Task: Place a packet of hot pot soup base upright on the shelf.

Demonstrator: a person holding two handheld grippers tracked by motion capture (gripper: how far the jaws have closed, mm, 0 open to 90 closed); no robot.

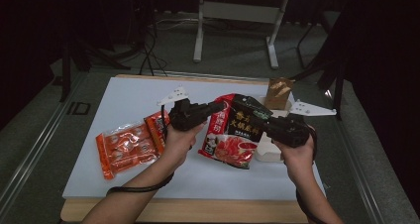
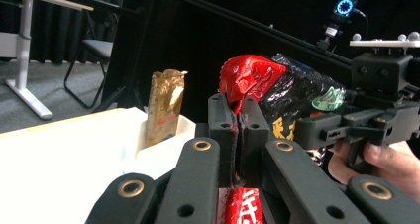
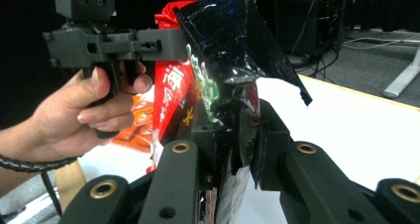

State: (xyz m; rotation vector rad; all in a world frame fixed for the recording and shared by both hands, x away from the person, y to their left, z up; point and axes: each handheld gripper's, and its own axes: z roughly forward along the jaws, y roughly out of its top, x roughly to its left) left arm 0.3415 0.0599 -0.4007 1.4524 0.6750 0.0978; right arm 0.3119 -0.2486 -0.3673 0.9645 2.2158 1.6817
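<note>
Left gripper (image 1: 220,106) is clamped tight, jaws pinched together on the red top corner of the sauce packet (image 1: 236,130), and in the left gripper view that red edge sticks up crumpled right above the 2 black jaws. Right gripper (image 1: 267,125) has the opposite corner: in the right gripper view the black foil of the packet runs down between its jaws, creased and folded over, with both pads against it, the gap narrow rather than fully pressed flat. So the packet hangs between the 2 grippers, lifted off the white board (image 1: 124,105), its lower end tilted down toward the person.

The packet itself is glossy, black across the upper part with yellow characters and a green mark, red along the left gripper's side, and a picture of red food at the bottom. Its top edge is crumpled at both grips.

The left hand (image 1: 179,137) wraps the pistol grip from below, forearm coming in low, a black cable looped under the wrist. The right hand (image 1: 296,152) holds its grip the same way. Beyond the right gripper stands a gold pouch (image 1: 278,92) in a white tray (image 1: 270,152). Outside the left gripper, flat on the board, lies an orange snack bag (image 1: 126,147).
</note>
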